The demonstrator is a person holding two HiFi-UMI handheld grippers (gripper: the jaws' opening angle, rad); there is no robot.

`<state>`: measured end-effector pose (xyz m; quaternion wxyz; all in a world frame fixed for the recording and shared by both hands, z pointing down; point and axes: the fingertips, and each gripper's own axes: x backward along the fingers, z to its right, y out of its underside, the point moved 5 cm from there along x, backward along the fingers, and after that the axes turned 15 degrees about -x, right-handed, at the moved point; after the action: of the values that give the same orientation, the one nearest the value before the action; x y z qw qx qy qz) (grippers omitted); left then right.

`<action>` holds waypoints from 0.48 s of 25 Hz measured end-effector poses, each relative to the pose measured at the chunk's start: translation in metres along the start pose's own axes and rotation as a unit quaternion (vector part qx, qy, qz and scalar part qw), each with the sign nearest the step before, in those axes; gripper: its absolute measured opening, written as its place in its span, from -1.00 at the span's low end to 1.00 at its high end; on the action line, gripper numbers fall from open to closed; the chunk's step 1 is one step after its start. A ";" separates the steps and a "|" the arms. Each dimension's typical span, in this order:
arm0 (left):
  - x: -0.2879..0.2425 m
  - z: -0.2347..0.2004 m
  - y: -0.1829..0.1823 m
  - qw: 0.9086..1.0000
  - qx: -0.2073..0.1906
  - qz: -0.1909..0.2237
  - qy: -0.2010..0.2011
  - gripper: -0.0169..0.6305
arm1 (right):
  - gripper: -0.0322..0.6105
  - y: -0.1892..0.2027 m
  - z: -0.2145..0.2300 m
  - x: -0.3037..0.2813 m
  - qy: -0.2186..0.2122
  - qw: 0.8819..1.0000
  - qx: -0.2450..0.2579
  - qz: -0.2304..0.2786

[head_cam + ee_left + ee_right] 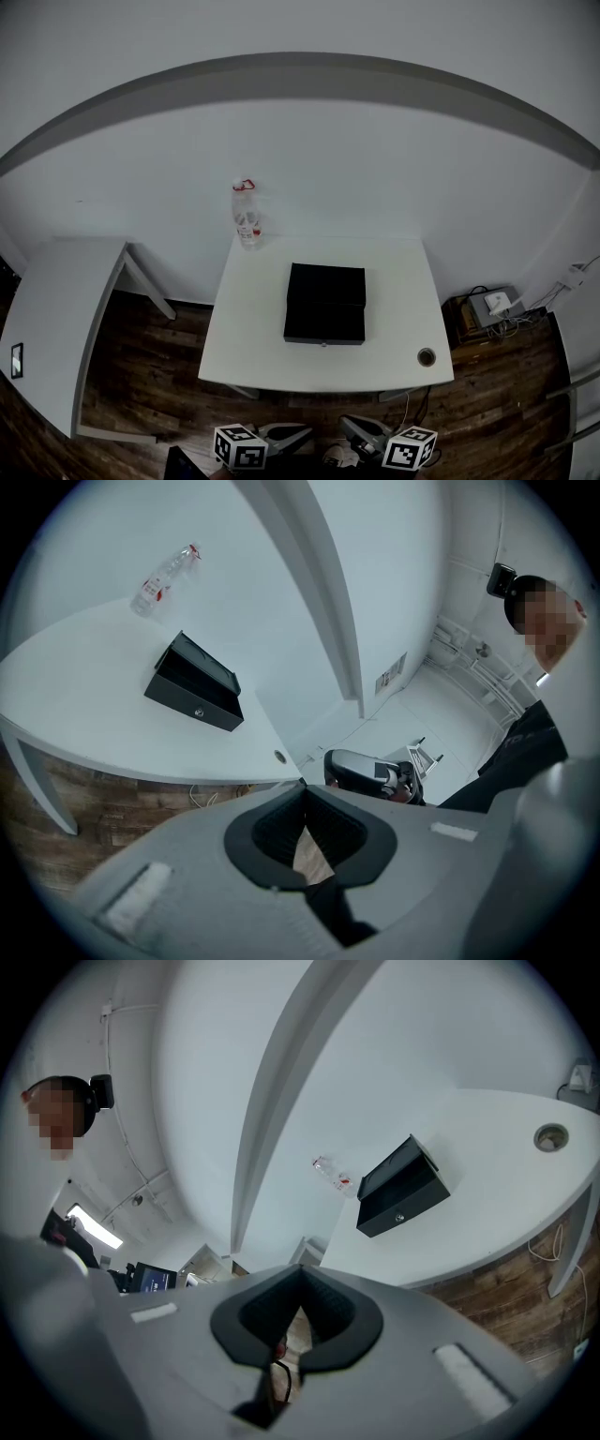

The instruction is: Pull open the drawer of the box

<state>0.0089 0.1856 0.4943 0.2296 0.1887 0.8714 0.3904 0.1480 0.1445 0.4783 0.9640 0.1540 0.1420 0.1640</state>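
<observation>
Nearest, the left gripper [286, 434] and right gripper [361, 433] hang side by side over the wooden floor [150, 375], short of the white table [253, 347]. Both have their jaws clenched together on nothing. A strip of bare tabletop lies between them and the black box [324, 303], and a cable hole [427, 356] sits off at the near right corner. The box lies flat mid-table and looks nearly square from above. Its drawer front [324, 337] runs left to right and, with its small knob [324, 344], faces the near edge. A bottle [247, 214] stands upright at the far edge, and a second table [56, 309] stands off to the left.
</observation>
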 end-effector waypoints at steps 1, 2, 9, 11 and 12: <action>0.002 -0.002 0.000 1.000 -0.003 -0.001 -0.002 -0.93 | -0.89 0.001 0.000 -0.001 0.000 1.000 -0.001 0.001; 0.003 -0.003 0.000 1.000 -0.004 -0.002 -0.003 -0.93 | -0.89 0.002 -0.001 -0.001 0.000 1.000 -0.001 0.003; 0.003 0.005 0.010 1.000 -0.003 -0.023 0.020 -0.93 | -0.89 0.010 -0.005 0.001 0.003 1.000 0.002 0.016; 0.004 0.006 0.010 0.999 -0.008 -0.026 0.022 -0.93 | -0.89 0.012 -0.006 0.001 0.004 1.000 0.005 0.017; 0.004 0.007 0.010 0.999 -0.010 -0.026 0.023 -0.93 | -0.89 0.013 -0.007 0.001 0.004 1.000 0.006 0.017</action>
<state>0.0105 0.1978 0.4967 0.2217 0.1546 0.8772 0.3969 0.1428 0.1586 0.4760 0.9594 0.1616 0.1446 0.1803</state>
